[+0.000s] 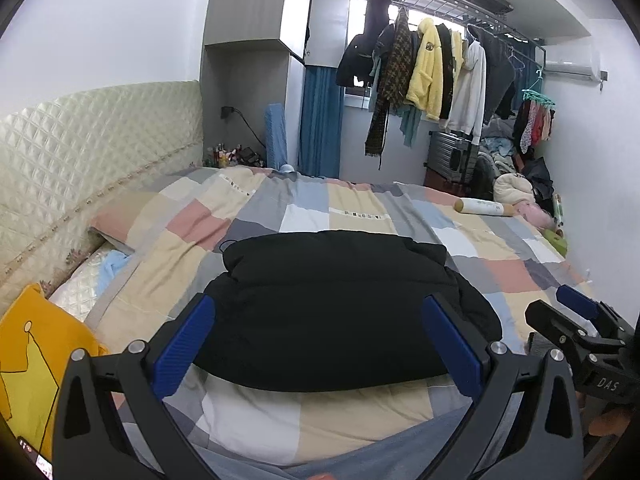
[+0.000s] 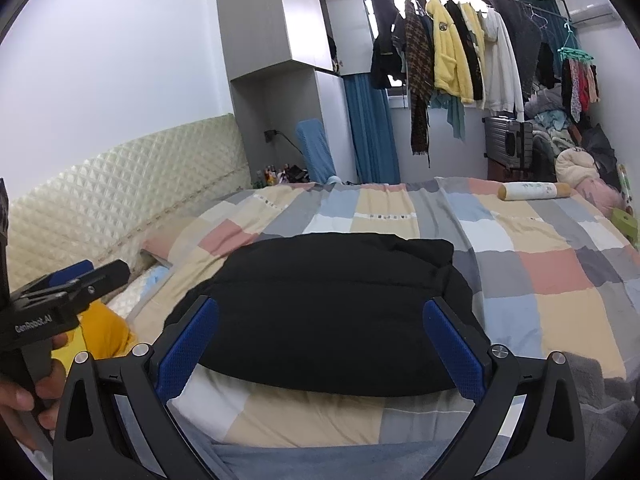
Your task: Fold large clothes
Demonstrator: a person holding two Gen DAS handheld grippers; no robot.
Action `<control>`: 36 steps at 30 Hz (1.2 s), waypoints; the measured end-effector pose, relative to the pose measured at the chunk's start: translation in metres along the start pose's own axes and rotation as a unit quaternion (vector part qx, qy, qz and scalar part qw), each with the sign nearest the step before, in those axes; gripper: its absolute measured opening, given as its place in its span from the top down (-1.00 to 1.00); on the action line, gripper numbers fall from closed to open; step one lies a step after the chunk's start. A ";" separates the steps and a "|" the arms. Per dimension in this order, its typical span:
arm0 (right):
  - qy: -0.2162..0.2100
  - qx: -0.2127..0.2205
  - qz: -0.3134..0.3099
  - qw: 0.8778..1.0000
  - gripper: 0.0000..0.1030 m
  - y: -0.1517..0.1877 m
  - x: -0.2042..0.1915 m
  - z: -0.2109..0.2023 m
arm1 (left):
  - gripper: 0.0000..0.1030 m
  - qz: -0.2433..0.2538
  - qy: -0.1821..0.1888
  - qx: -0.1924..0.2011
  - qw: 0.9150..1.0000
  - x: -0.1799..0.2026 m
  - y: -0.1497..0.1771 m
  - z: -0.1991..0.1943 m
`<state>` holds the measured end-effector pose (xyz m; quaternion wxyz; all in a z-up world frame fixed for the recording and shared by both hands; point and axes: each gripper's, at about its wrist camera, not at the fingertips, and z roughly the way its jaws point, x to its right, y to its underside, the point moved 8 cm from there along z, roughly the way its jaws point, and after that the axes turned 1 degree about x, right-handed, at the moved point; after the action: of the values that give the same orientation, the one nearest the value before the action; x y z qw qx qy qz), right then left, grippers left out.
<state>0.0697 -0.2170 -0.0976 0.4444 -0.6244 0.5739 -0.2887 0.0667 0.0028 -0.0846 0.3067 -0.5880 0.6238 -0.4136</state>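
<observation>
Folded black garment [image 1: 336, 304] on patchwork quilt [image 1: 360, 208]; left gripper [image 1: 320, 344] fingers spread, empty.

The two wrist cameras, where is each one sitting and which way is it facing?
Left wrist: behind the open left gripper, facing across the bed at the folded black garment; the right gripper shows at right.
Right wrist: behind the open right gripper, same heading; the left gripper and the left hand holding it show at left.
Shared: garment, patchwork quilt, hanging clothes.
</observation>
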 end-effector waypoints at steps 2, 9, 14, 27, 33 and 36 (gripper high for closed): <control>0.003 0.000 -0.001 1.000 -1.00 0.000 0.001 -0.001 | -1.00 0.000 0.003 -0.001 1.000 0.000 0.000 0.000; 0.008 -0.003 0.002 1.000 -1.00 0.002 0.004 0.000 | -1.00 0.001 0.011 -0.009 1.000 0.001 0.002 0.004; 0.015 -0.001 -0.003 1.000 -1.00 0.001 0.004 -0.001 | -1.00 0.000 0.012 -0.010 1.000 -0.001 0.003 0.004; 0.011 -0.003 -0.001 1.000 -1.00 0.001 0.006 -0.002 | -1.00 -0.010 0.020 -0.020 1.000 -0.002 0.007 0.006; 0.012 0.000 0.004 1.000 -1.00 -0.002 0.008 -0.003 | -1.00 -0.004 0.022 -0.023 1.000 0.002 0.010 0.007; 0.013 -0.002 0.001 1.000 -1.00 -0.002 0.007 -0.003 | -1.00 -0.009 0.023 -0.021 0.999 0.002 0.011 0.005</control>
<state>0.0691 -0.2251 -0.0953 0.4361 -0.6209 0.5804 -0.2957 0.0659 -0.0007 -0.0965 0.2761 -0.5899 0.6342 -0.4166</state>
